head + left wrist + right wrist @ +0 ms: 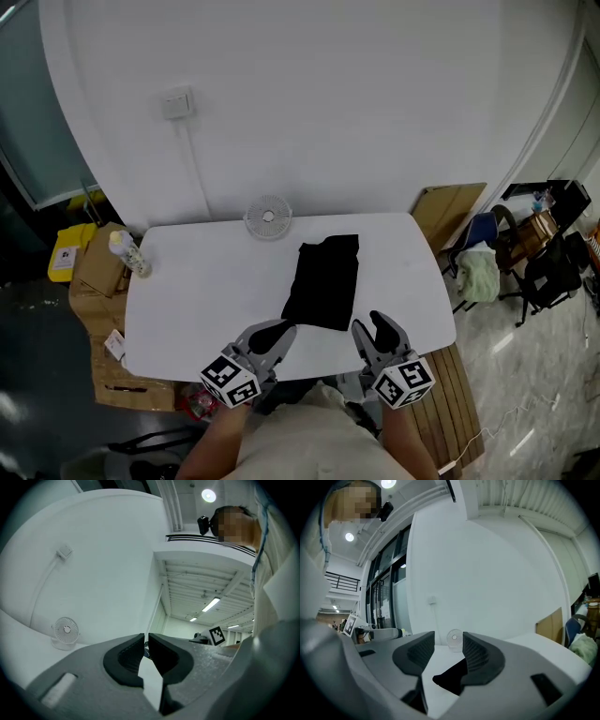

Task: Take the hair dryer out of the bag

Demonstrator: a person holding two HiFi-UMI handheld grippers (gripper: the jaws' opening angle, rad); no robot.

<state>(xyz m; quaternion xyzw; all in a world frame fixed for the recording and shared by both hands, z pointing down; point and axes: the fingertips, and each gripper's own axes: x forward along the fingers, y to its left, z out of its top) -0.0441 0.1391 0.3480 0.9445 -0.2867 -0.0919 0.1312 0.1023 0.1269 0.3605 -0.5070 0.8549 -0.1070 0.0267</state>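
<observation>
A flat black bag [324,279] lies on the white table [206,291], right of its middle; in the right gripper view the bag [449,678] shows low between the jaws. No hair dryer is visible; I cannot tell what the bag holds. My left gripper [281,330] is at the table's near edge, just left of the bag's near corner, with its jaws together and nothing between them. My right gripper [375,328] is at the near edge just right of the bag, jaws apart and empty. Neither gripper touches the bag.
A small white desk fan [268,217] stands at the table's far edge against the white wall. A spray bottle [128,251] stands at the far left corner. Cardboard boxes [98,267] sit left of the table, chairs [487,246] and a board to the right.
</observation>
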